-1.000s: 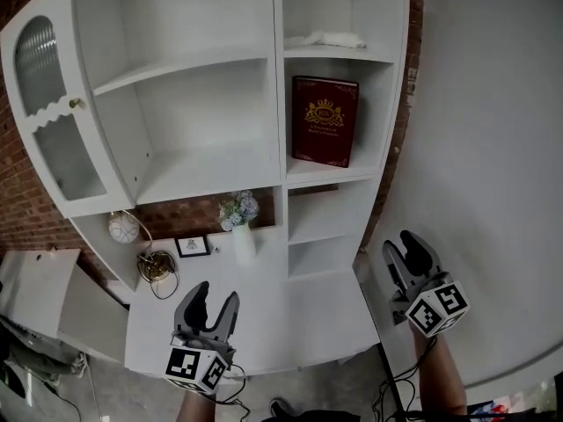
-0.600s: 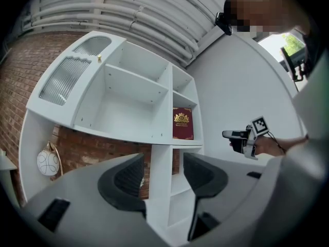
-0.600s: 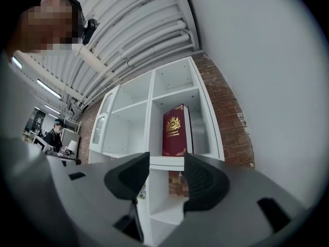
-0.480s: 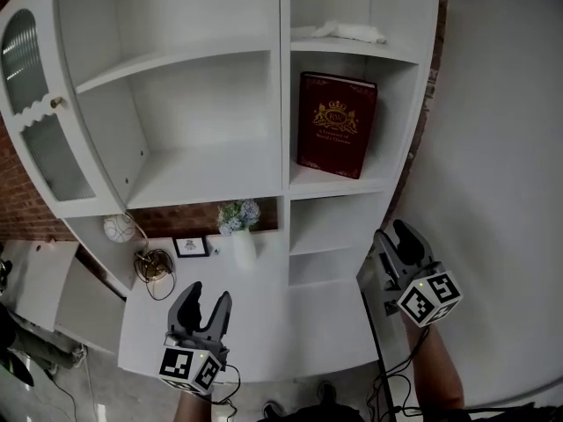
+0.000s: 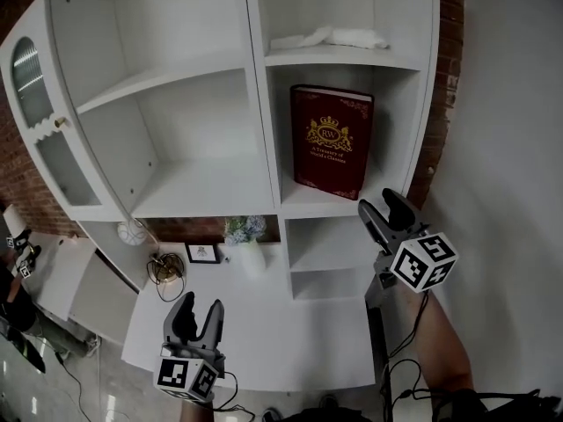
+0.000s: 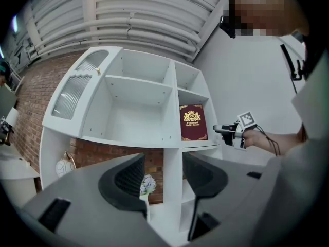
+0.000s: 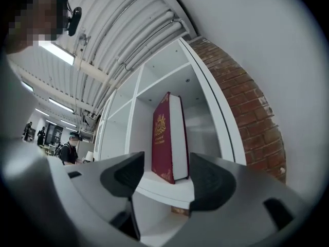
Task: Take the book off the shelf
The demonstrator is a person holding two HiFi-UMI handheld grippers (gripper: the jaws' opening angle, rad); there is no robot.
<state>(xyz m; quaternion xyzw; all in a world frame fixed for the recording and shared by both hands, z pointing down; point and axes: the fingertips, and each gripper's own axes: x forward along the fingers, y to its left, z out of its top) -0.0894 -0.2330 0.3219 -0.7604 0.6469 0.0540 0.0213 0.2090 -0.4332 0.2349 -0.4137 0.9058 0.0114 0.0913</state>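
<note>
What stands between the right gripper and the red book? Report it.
Nothing visible does. The red book stands upright, alone in its open compartment. The right gripper hovers in front of the shelf, apart from the book. Its fingers are opening with only air between them.

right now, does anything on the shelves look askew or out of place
Only a crumpled white cloth lying loose on the shelf above the red book; the book itself stands upright, cover facing out.
</note>
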